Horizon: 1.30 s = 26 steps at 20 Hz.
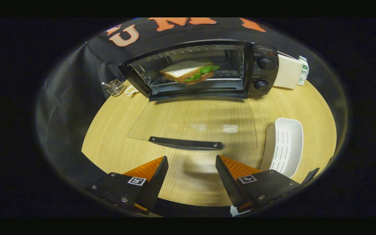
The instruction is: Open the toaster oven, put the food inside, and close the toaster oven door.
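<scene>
Wooden bench [109,143] carries the toaster oven [204,70] at its far edge, glass door [191,124] dropped flat, sandwich [189,71] inside; tool [191,166] spread, empty-handed.

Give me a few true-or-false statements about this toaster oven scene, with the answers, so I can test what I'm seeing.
1. The toaster oven door is shut. False: the glass door lies folded down flat, its handle just ahead of the fingers.
2. A sandwich sits inside the oven. True.
3. The gripper is clamped on the door handle. False: its fingers are spread apart and hold nothing.
4. A white tray lies on the wooden table beside the open door. True.
5. The oven's two knobs are beside the white box. True.
</scene>
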Motion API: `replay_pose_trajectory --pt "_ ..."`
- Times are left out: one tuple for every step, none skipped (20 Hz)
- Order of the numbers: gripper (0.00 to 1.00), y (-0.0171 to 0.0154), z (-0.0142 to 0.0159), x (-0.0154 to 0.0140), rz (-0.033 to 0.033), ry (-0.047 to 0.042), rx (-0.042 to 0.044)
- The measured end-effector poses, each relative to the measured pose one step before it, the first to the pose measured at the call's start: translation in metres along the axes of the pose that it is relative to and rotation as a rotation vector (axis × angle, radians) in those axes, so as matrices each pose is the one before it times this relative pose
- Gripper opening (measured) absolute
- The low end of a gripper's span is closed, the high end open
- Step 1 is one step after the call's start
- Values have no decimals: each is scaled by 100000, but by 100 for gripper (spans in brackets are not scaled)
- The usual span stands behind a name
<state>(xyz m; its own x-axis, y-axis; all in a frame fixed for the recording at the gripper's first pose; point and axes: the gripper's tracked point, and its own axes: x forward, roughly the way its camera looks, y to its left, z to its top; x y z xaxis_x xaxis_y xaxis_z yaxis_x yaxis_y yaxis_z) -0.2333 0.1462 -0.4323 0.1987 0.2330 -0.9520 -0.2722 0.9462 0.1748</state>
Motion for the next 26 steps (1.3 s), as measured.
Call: replay_pose_trajectory --pt "87 60 -47 520 -385 1051 -630" --pt "87 113 -72 461 -522 1161 -716" --pt "87 309 -101 408 -54 1660 -246" --pt "87 317 -168 278 -412 1725 473" --pt "87 564 132 277 940 414 159" --pt "87 434 139 316 390 -14 -311" --pt "87 340 -30 287 3 1075 -398" --pt "87 530 -167 160 1251 1736 -229" --pt "87 210 -84 104 68 1227 149" --pt "87 161 246 43 -63 -767 359" --pt "87 102 14 -52 -94 138 214" --pt "87 -50 29 11 -395 -5 237" --pt "87 -55 56 -61 -532 234 770" --pt "87 -28 20 -94 -885 -104 1887" --pt "87 -97 475 -364 -757 -2169 2304" --pt "85 -43 231 -450 -121 -1369 889" --pt "84 -99 815 -695 125 -5531 -1533" --pt "84 -218 123 -237 -606 909 -693" --pt "82 -98 556 -218 -196 -3184 -645" --pt "82 33 15 -391 255 1455 218" --pt "82 43 194 22 370 -336 766" --pt "82 -14 36 14 -60 809 335" --pt "81 15 189 -225 -133 -929 316" --pt "81 99 331 -268 -251 -1053 -507" --pt "81 41 241 -434 -216 -964 -1179" --pt "81 86 338 -431 -278 -1235 -1641"
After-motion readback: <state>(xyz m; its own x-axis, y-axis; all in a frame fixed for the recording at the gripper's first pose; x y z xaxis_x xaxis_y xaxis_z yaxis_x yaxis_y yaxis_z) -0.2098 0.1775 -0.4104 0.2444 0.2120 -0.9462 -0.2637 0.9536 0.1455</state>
